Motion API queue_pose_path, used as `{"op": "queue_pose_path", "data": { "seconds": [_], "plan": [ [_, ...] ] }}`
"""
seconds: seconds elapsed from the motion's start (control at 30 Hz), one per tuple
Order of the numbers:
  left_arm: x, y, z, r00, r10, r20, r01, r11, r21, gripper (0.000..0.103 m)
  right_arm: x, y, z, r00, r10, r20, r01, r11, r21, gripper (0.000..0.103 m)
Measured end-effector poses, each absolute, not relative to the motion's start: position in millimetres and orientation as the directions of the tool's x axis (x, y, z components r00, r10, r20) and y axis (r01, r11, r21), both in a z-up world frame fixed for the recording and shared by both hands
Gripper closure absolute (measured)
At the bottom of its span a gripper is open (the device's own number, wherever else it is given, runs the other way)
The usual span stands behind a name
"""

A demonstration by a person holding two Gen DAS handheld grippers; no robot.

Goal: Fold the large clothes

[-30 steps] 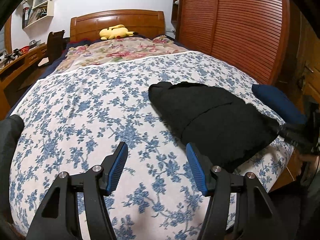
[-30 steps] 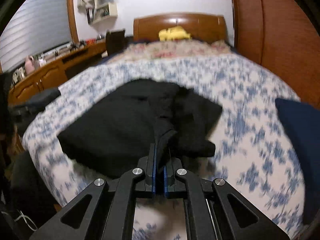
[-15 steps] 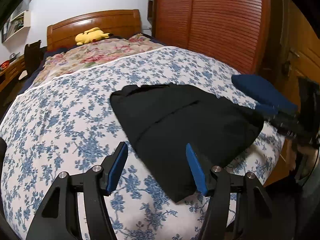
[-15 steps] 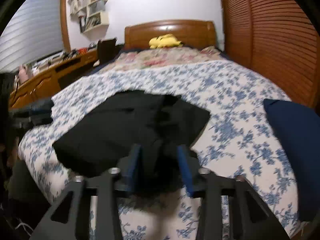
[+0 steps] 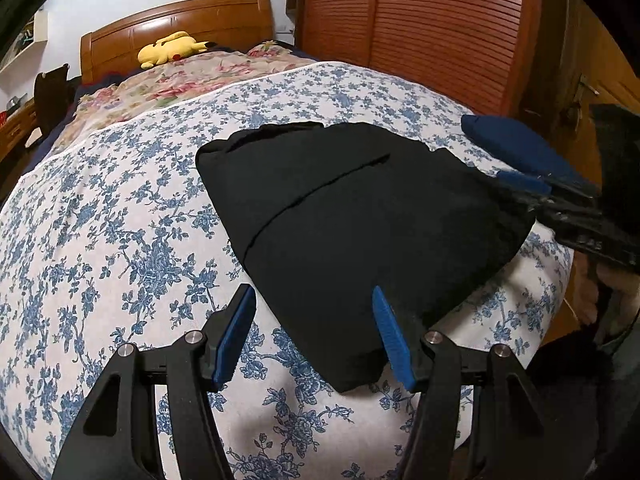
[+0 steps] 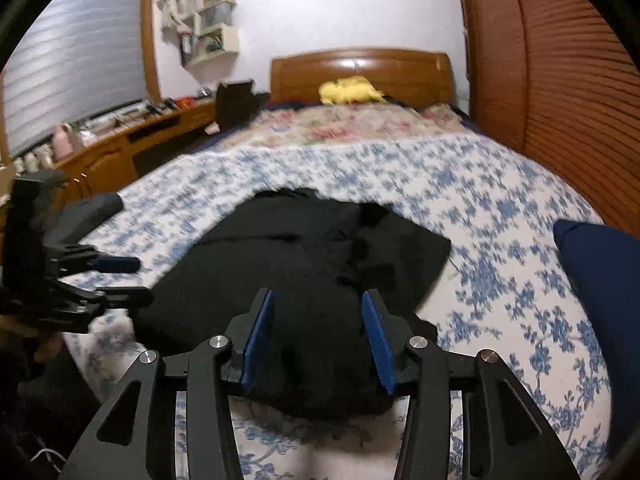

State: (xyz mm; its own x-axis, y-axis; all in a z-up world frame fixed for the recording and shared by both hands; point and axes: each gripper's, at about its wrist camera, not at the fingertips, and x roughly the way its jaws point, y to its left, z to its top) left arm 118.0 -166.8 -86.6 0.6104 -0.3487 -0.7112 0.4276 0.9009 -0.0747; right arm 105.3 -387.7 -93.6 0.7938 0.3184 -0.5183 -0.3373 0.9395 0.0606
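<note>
My left gripper (image 5: 314,334) hangs at the bottom of its frame with jaws apart, clamping nothing; the near corner of the folded black garment (image 5: 360,232) lies on the bed between them. The garment sits mid-frame on the blue-flowered bedspread (image 5: 120,220), toward the bed's near right edge. My right gripper (image 6: 318,338) has its jaws apart too, the pads clear of the dark cloth bunched between them. A navy pillow (image 6: 600,300) lies at the right edge of that frame, and a yellow plush toy (image 5: 172,48) rests by the wooden headboard (image 5: 180,20).
</note>
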Motion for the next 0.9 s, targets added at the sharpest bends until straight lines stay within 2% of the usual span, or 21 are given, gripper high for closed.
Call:
{"op": "queue_pose_path", "data": {
  "seconds": [0.07, 0.13, 0.23, 0.37, 0.47, 0.7, 0.9],
  "plan": [
    [119, -168, -89, 0.606, -0.352, -0.713, 0.435, 0.898, -0.074, 0.041, 119, -386, -111, 0.758, 0.272, -0.593, -0.313, 0.949, 0.036, 0.056],
    [120, -169, -92, 0.599, -0.355, -0.718, 0.439, 0.895, -0.076, 0.041, 126, -384, -120, 0.735, 0.263, -0.625, -0.315, 0.949, 0.029, 0.056],
    [120, -167, -91, 0.599, -0.37, -0.71, 0.445, 0.891, -0.09, 0.041, 127, -389, -123, 0.736, 0.27, -0.62, -0.315, 0.948, 0.04, 0.055],
    [127, -159, -84, 0.619, -0.377, -0.689, 0.436, 0.894, -0.097, 0.041, 128, -398, -124, 0.745, 0.246, -0.62, -0.279, 0.959, 0.046, 0.037],
    [141, -151, -79, 0.635, -0.377, -0.675, 0.427, 0.899, -0.099, 0.041, 122, -397, -124, 0.744, 0.237, -0.624, -0.25, 0.966, 0.069, 0.029],
    [197, -142, -82, 0.635, -0.374, -0.676, 0.422, 0.901, -0.102, 0.041, 110, -399, -136, 0.724, 0.24, -0.647, -0.212, 0.97, 0.122, 0.022],
    [243, -144, -90, 0.629, -0.368, -0.685, 0.415, 0.904, -0.104, 0.041, 111, -403, -144, 0.71, 0.273, -0.649, -0.195, 0.962, 0.191, 0.021]
  ]
}}
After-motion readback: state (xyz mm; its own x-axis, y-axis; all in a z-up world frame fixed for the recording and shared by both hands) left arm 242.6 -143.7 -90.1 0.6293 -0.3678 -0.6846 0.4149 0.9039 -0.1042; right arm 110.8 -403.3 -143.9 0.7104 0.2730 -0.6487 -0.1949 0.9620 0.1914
